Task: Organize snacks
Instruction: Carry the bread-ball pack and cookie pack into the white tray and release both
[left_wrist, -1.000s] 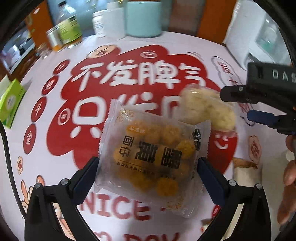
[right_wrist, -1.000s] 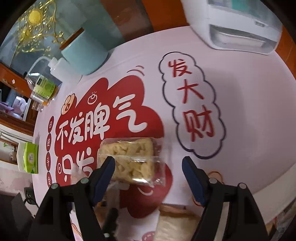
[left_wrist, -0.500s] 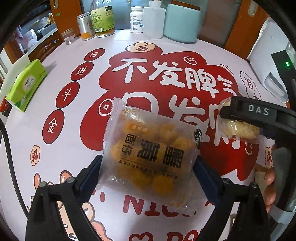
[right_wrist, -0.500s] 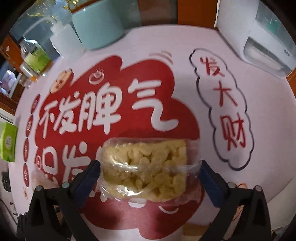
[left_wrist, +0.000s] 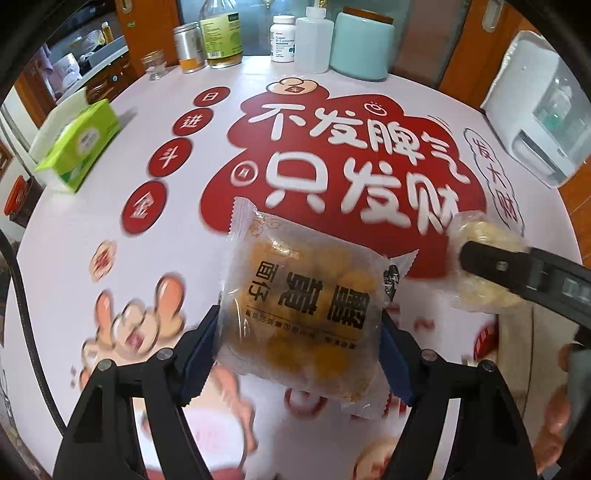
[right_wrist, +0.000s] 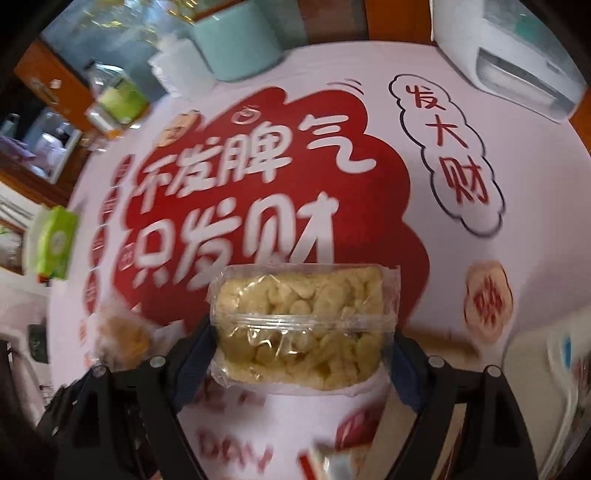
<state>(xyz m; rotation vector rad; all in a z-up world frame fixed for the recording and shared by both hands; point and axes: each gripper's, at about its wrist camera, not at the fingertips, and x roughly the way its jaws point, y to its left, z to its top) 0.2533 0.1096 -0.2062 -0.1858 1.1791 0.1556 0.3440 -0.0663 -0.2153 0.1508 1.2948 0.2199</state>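
My left gripper (left_wrist: 299, 354) is shut on a frosted snack pack (left_wrist: 303, 306) of orange-yellow balls with black Chinese print, held above the table. My right gripper (right_wrist: 303, 354) is shut on a clear pack of pale puffed rice cake (right_wrist: 303, 325), also held above the table. In the left wrist view the right gripper's black arm (left_wrist: 524, 277) and its pale pack (left_wrist: 484, 258) show at the right. In the right wrist view the left gripper's pack (right_wrist: 125, 336) shows blurred at the lower left.
A round table with a red and white printed cloth (left_wrist: 332, 155). At its far edge stand bottles and jars (left_wrist: 221, 33) and a teal canister (left_wrist: 362, 44). A green tissue pack (left_wrist: 81, 144) lies left. A white appliance (left_wrist: 539, 122) stands right.
Both grippers have pulled back and risen from the table with their packs, so more of the cloth shows. Both stay shut on their packs.
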